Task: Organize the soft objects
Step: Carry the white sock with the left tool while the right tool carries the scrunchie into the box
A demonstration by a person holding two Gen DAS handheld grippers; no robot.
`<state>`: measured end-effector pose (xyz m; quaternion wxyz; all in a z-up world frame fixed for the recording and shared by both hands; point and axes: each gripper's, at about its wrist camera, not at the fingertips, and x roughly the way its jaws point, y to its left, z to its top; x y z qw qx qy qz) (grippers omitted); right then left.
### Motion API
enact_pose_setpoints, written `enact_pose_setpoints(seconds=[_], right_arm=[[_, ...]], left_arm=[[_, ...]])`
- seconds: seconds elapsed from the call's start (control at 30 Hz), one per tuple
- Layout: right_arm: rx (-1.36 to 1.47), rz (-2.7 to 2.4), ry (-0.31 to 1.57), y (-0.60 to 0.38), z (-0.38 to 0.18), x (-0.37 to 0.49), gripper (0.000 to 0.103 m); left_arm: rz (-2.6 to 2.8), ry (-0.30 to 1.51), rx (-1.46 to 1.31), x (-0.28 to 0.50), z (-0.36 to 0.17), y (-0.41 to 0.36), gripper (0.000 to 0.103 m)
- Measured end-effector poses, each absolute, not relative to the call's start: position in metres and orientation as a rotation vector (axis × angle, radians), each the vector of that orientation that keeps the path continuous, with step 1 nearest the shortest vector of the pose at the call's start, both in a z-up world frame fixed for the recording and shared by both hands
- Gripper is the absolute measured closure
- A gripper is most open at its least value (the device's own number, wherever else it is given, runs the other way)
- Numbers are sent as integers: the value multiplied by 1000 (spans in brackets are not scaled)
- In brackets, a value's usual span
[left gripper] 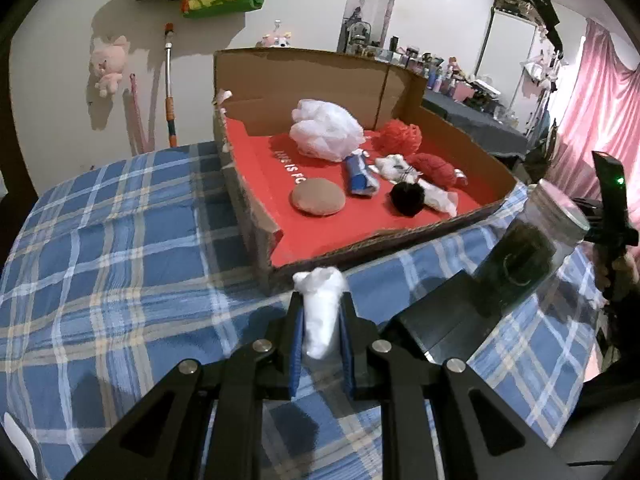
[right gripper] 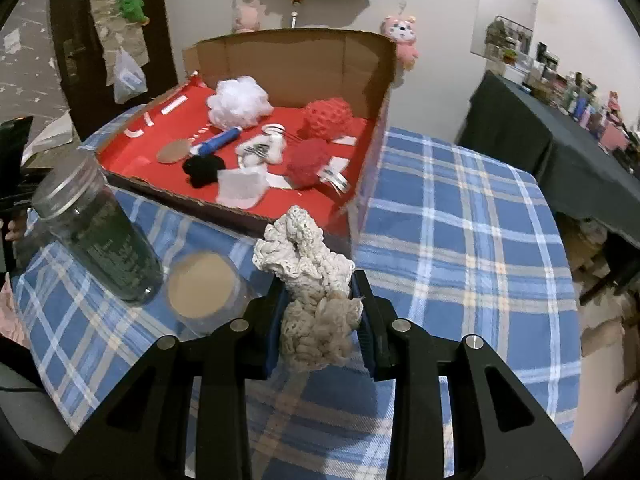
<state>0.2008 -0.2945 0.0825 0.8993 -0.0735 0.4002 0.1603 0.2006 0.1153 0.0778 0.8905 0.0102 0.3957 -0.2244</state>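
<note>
My left gripper [left gripper: 322, 300] is shut on a small white wad of soft material [left gripper: 320, 316], held above the plaid cloth just in front of the cardboard box [left gripper: 256, 80]. In the right wrist view my right gripper [right gripper: 320, 284] is shut on a cream crocheted bundle [right gripper: 308, 276], near the front corner of the same box [right gripper: 288, 56]. On the box's red floor lie a white mesh puff [left gripper: 326, 128], red knitted pieces [left gripper: 400, 136], a black pompom [left gripper: 406, 198], a tan round pad [left gripper: 318, 196] and a blue-and-white piece [left gripper: 358, 174].
A glass jar with dark contents [right gripper: 100, 232] stands on the blue plaid tablecloth [right gripper: 460, 216], with a clear cup of tan stuff [right gripper: 200, 284] beside it. The jar [left gripper: 528, 248] shows right of my left gripper. A dark cluttered table [right gripper: 560, 136] stands at the right.
</note>
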Motion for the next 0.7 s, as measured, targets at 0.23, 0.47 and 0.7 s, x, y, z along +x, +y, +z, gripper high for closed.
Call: enact_pose_setpoints(seconds=[0.23,0.47,0.7], right_arm=[[-138,409,813,-281,97,213,73],[-180,431,815,-261,106,232,73],[-240,411,903,-237,101,268,72]], left_arm=[[-528,813,4,207,94,104,86],[-563,846,-1,225,104,77,86],[-557,908,47,254,107,39,86]])
